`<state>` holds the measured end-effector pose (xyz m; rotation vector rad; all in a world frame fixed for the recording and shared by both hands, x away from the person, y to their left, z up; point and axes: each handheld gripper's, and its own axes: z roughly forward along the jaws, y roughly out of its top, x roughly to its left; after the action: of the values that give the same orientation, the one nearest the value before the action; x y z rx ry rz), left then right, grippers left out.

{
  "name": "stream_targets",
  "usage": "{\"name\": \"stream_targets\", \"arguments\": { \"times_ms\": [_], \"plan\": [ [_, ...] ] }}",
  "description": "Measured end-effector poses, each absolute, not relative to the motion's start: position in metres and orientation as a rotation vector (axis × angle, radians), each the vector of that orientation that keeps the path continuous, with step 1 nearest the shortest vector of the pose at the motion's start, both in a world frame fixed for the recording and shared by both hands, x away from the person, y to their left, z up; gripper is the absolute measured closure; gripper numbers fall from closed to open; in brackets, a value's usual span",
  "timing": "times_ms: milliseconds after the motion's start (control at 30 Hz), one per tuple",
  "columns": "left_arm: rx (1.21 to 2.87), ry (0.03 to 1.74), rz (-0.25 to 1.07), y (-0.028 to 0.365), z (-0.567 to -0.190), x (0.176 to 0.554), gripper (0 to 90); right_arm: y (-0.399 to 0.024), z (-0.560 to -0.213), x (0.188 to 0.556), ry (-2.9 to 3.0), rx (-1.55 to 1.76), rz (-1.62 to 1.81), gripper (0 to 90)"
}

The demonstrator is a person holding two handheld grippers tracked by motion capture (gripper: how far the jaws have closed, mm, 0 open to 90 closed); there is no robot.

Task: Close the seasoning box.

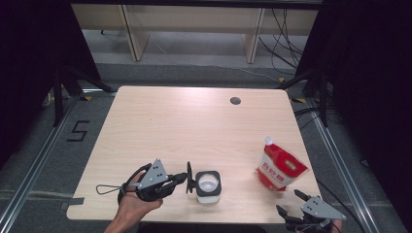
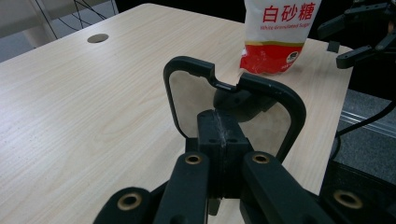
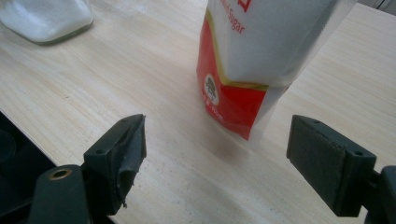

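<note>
Lid (image 2: pixel 233 100) with black loop handle clamped in shut left fingers (image 2: pixel 219 140), held just beside open sugar jar (image 1: pixel 209 186) on bench (image 1: pixel 170 126), left hand (image 1: pixel 138 204) level, sugar pouch (image 3: pixel 252 60) standing before wide-open, empty right fingers (image 3: pixel 336 163).

Light wood table (image 1: pixel 160 121) with a round cable hole (image 1: pixel 235 101) near its far edge. Grey floor (image 1: pixel 58 160) around it, a black "5" (image 1: pixel 78 130) marked on it left of the table. Metal rails (image 1: pixel 30 167) run along both sides. Behind, pale wooden furniture legs (image 1: pixel 132 34) and loose black cables (image 1: pixel 286 41) on the floor. Dark black curtains (image 1: pixel 29 58) at left and right, even overhead light
</note>
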<state>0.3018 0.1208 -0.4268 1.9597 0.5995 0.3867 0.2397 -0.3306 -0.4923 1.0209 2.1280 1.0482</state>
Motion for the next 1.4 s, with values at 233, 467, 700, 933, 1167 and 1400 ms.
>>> {"name": "stream_targets", "arguments": {
  "times_ms": [233, 467, 700, 933, 1167, 1400],
  "plan": [
    [1.976, 0.578, 0.402, 0.113, -0.423, 0.304, 89.3, -0.329, -0.492, 0.238, 2.126, 1.05, 1.059, 20.8],
    [1.988, 0.551, 0.411, 0.106, -0.419, 0.305, 89.2, -0.332, -0.491, 0.24, 2.122, 1.008, 1.048, 20.8],
    [1.99, 0.527, 0.405, 0.098, -0.417, 0.305, 89.2, -0.332, -0.491, 0.24, 2.121, 1.008, 1.049, 20.8],
    [2.009, 0.519, 0.376, 0.085, -0.421, 0.306, 89.2, -0.331, -0.492, 0.239, 2.122, 1.02, 1.059, 20.8],
    [2.029, 0.503, 0.358, 0.077, -0.425, 0.309, 89.2, -0.331, -0.492, 0.239, 2.123, 1.019, 1.06, 20.8],
    [2.05, 0.495, 0.332, 0.068, -0.433, 0.311, 89.1, -0.33, -0.492, 0.238, 2.119, 1.045, 1.063, 20.9]
  ]
}}
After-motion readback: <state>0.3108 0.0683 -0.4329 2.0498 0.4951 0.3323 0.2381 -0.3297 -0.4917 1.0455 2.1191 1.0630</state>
